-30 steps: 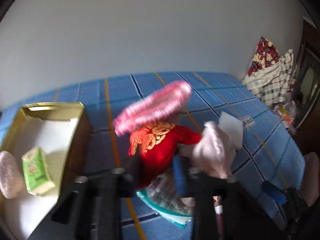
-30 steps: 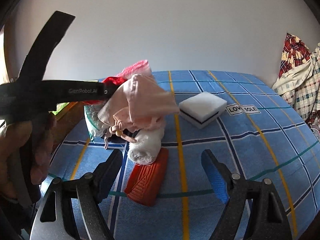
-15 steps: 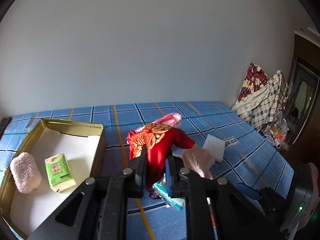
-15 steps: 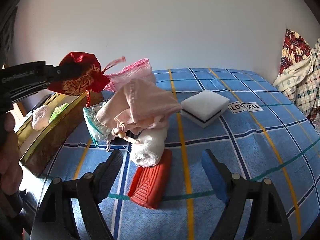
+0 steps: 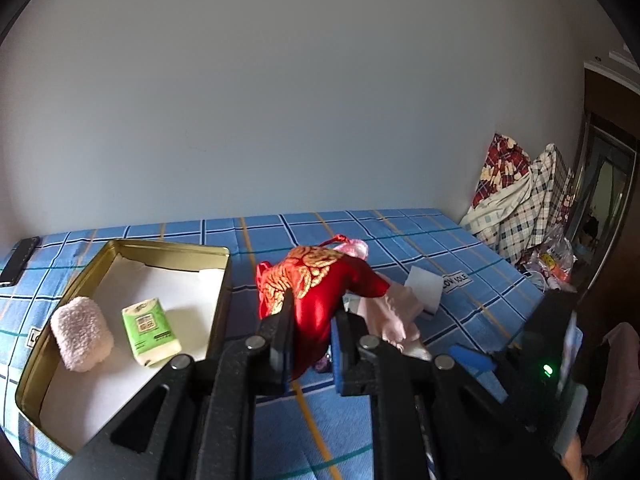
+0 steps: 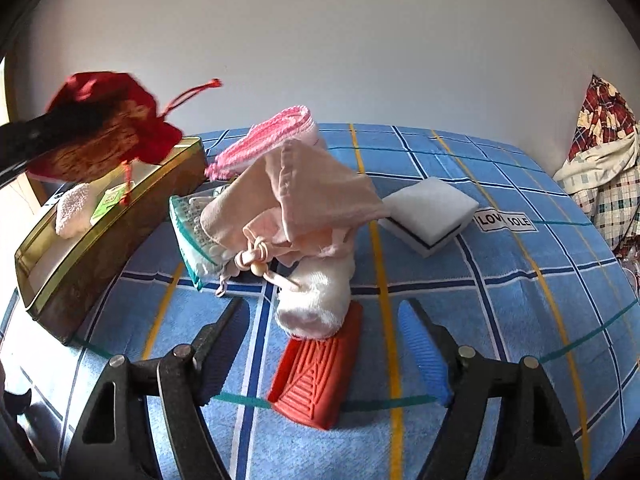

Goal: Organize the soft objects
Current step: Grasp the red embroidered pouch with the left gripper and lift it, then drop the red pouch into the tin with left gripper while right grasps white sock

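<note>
Daylit, fisheye-warped edges (red pouch [image 6: 100, 128] motion-blurred).

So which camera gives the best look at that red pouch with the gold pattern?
The left wrist view: the red pouch sits sharp and close, pinched in the left gripper. The right wrist view shows it blurred, off at the left edge, above the gold tin.

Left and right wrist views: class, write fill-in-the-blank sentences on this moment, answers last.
1. The left gripper is shut on the ____ drawstring pouch.
2. The right gripper is ____.
3. In the gold tin, a pink rolled towel lies beside a ____ tissue pack.

Answers: red; open; green
</note>
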### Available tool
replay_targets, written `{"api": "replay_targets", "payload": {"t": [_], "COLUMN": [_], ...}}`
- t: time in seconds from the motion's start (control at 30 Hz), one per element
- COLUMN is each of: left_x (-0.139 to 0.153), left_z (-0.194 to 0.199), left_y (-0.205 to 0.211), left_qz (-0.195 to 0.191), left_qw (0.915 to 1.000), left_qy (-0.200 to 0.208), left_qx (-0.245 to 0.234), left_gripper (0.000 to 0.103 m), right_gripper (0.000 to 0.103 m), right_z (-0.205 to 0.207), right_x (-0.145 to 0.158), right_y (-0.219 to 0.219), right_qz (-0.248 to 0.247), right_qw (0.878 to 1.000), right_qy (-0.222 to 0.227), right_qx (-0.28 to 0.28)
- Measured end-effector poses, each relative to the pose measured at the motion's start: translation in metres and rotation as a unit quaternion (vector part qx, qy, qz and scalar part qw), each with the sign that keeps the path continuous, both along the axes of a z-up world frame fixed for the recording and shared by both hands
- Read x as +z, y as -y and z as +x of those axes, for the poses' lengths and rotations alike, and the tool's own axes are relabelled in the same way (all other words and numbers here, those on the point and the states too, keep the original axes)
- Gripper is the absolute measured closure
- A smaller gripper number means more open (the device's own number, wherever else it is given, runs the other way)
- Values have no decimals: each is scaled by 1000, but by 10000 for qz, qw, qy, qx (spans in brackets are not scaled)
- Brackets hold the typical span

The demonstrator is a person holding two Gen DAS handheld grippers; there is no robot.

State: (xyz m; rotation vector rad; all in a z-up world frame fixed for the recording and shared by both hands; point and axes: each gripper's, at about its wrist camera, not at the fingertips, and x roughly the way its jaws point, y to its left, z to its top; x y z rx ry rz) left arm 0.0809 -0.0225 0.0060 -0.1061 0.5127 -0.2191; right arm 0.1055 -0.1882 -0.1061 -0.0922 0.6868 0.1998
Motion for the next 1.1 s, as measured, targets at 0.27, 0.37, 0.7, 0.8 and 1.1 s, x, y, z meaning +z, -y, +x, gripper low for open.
{"api": "replay_targets", "payload": {"t": [0.27, 0.37, 0.7, 0.8, 1.1], "left_x": [10, 11, 7, 8, 9], "left_z": [-17, -21, -29, -32, -42], "left_y": [-12, -18, -34, -38, -47], "left_qz": [-159, -221, -401, -410, -353], "left_qw": [9997, 9996, 9990, 9988, 9980], "left_qy": [161, 178, 147, 179, 285], "left_qx": [-24, 18, 131, 181, 434], "left_gripper": [91, 91, 91, 91, 91], "right_gripper": [56, 62, 68, 69, 69], "right_z": [13, 13, 2, -3, -11], "right_x": [-6, -5, 3, 7, 12], "right_y": [-2, -1, 6, 6, 7], "right_qz": [-76, -56, 82, 102, 189], "right_qw": [9996, 9997, 9999, 9997, 9990], "right_qy": [-282, -247, 74, 195, 371], "right_qx": [42, 37, -64, -94, -161]}}
